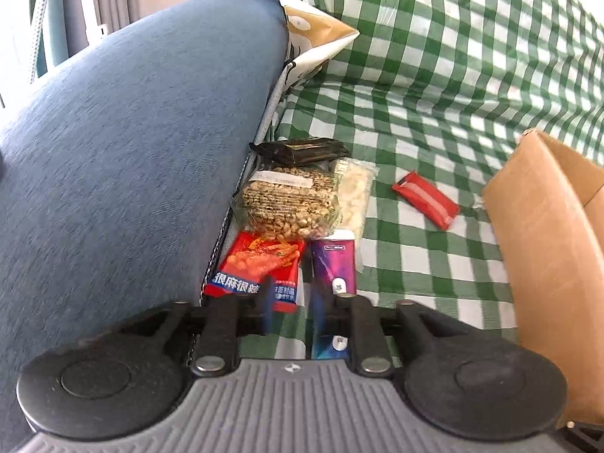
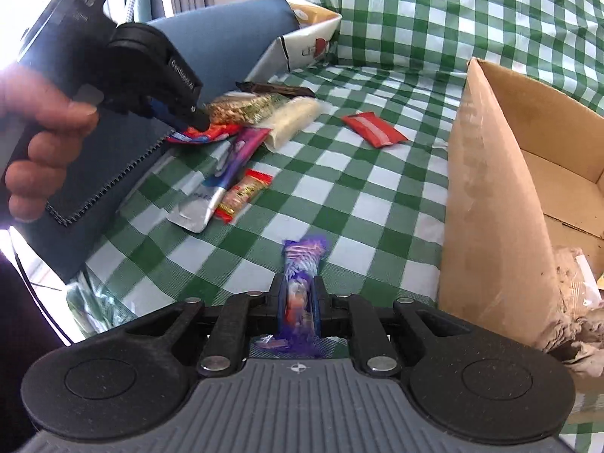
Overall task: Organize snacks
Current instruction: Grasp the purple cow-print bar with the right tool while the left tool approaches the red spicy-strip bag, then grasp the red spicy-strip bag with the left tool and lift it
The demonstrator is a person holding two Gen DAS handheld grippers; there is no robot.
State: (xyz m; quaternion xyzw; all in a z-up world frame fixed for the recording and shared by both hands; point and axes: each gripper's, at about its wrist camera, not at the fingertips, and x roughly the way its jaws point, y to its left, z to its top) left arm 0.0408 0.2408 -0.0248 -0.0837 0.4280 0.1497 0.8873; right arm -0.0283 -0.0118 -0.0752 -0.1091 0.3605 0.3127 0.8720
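In the right wrist view, a hand at nine o'clock held the left gripper, whose tip hung just over the red snack packet beside the blue cushion. In the left wrist view that gripper's jaws stood partly apart and blurred, with nothing pinched between them; the red snack packet and a purple pouch lay just beyond them. At twelve o'clock from those lay a clear bag of nuts, a pale clear packet touching its right side, and a dark wrapper behind. A small red sachet lay apart at two o'clock on the green checked cloth. The cardboard box stood at three o'clock.

In the right wrist view, a silver-purple pouch and a red-ended nut bar lay side by side at eleven o'clock. The right gripper had its jaws clamped on a purple wrapped candy bar, above the cloth and left of the open box.
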